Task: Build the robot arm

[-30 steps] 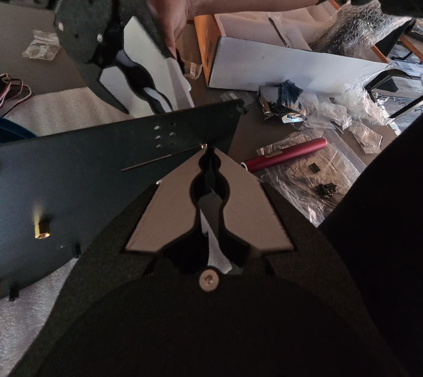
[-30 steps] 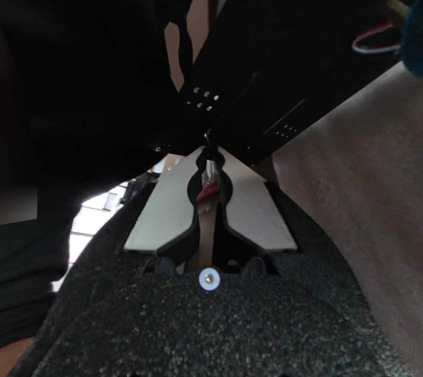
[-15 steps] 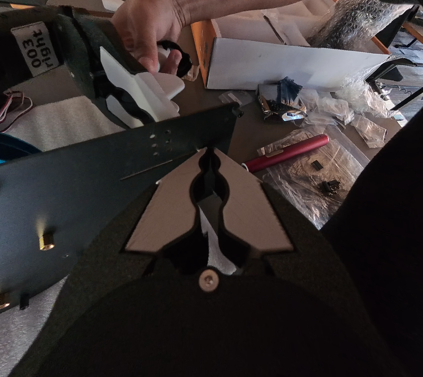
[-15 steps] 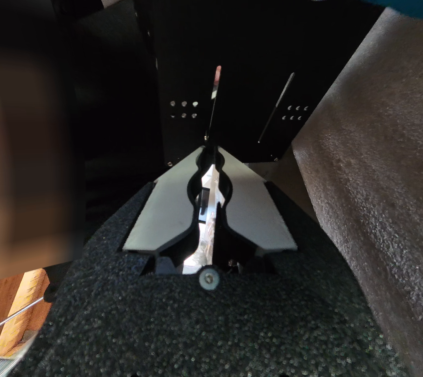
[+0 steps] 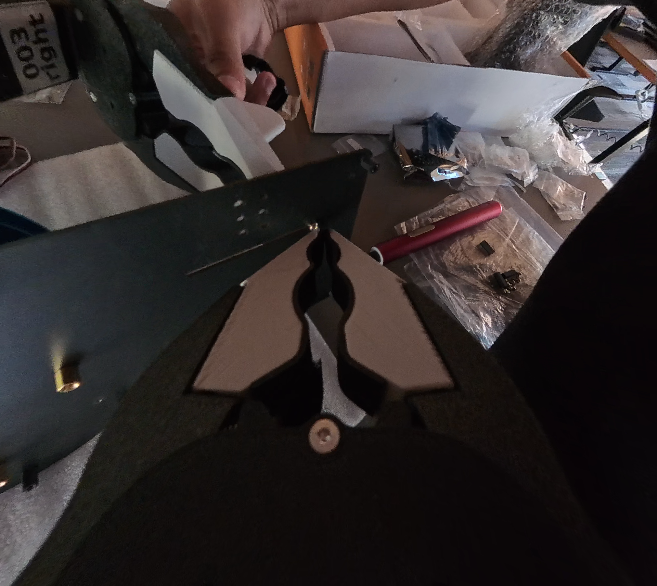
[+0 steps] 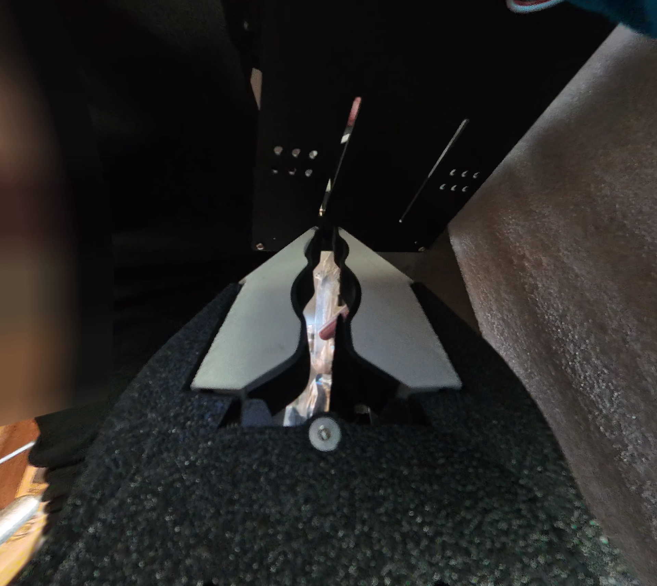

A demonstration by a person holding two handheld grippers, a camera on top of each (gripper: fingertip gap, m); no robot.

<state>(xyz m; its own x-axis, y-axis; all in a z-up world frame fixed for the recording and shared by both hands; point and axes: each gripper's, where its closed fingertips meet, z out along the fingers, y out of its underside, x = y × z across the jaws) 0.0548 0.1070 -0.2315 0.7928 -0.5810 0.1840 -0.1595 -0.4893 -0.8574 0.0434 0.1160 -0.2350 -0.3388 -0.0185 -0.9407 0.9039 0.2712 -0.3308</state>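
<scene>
Clamped between the closed white fingertips of the left gripper (image 5: 324,234) is the edge of a flat black metal plate (image 5: 142,270), which is held tilted above a sheet of white foam padding (image 5: 81,185) on the grey table (image 5: 387,199). The plate is matte and dark, pierced by a cluster of six small round holes and a thin straight slot, and a short brass standoff (image 5: 67,379) is seen standing out from its face near the lower left. In the right wrist view the same black metal plate (image 6: 384,106) is seen nearly edge-on from the far side, with two hole clusters and two slots visible; its rim runs into the narrowed tips of the right gripper (image 6: 326,234), which are closed on it.

From the left wrist view, the right gripper (image 5: 227,163) is seen meeting the plate's upper edge at a downward slant, its fingertips hidden behind the plate. It is grasped by a person's hand (image 5: 227,35), the forearm being stretched in from the upper right.

Beyond the plate, a white cardboard box with an orange end (image 5: 426,96) lies on the table. Nearer, a dark red metal cylinder (image 5: 441,234) rests beside a clear plastic bag (image 5: 473,288) holding small black parts, and crumpled foil and plastic wrappers (image 5: 462,163) are scattered between them and the box.
</scene>
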